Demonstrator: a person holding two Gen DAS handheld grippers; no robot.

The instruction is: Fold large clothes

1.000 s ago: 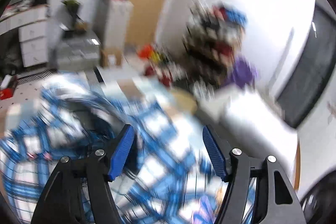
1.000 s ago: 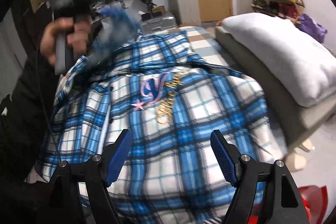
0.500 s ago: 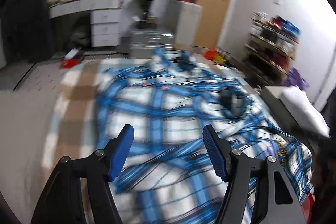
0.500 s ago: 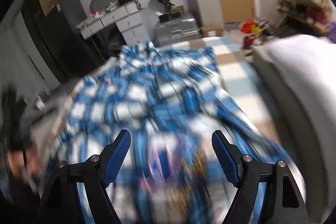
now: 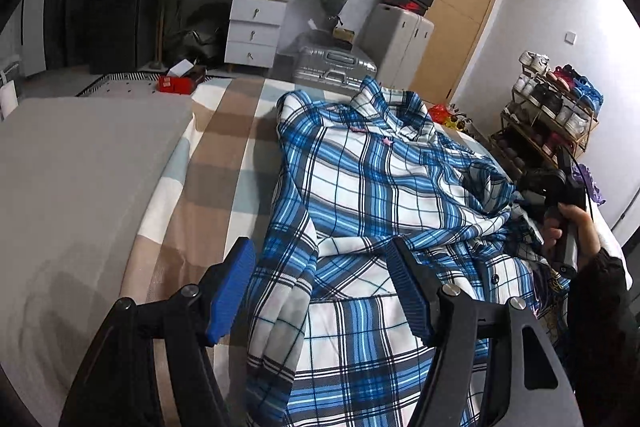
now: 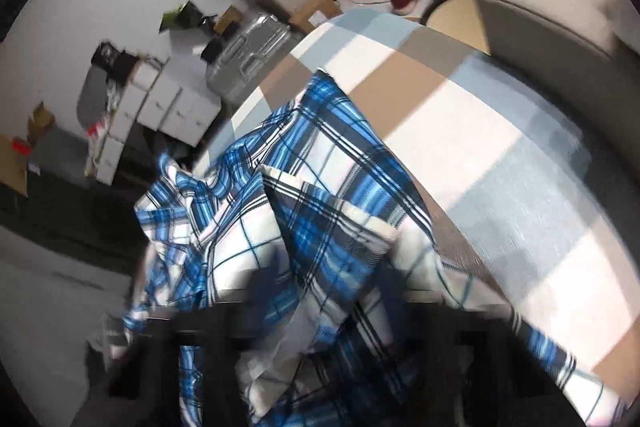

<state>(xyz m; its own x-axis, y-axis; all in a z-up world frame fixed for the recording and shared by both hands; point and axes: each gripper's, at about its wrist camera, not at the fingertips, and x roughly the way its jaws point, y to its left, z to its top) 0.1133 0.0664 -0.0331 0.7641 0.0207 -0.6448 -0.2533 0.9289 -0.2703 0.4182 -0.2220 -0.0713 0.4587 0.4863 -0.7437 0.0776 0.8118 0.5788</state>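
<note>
A large blue and white plaid shirt (image 5: 380,187) lies spread on the bed, collar at the far end, its near side folded and rumpled. My left gripper (image 5: 320,251) hovers open over the shirt's near left edge, with nothing pinched between its blue pads (image 5: 232,287). At the right, a hand (image 5: 560,227) holds my right gripper (image 5: 524,205) at the shirt's right edge. In the right wrist view the shirt (image 6: 320,219) bunches up over my right gripper (image 6: 320,311). Its fingers are mostly hidden under the cloth and its jaws are closed tight on a fold.
The bed carries a checked brown, white and pale blue blanket (image 5: 224,155) and a grey pad (image 5: 80,167) at the left. Beyond the bed's foot stand a silver suitcase (image 5: 334,65), a white dresser (image 5: 252,23), a grey cabinet (image 5: 396,43) and a shoe rack (image 5: 552,111).
Both views swung across the room and settled over the bed. My right gripper went from wide open above the shirt to shut with cloth gathered in it, and its view rolled. The left stayed open.
</note>
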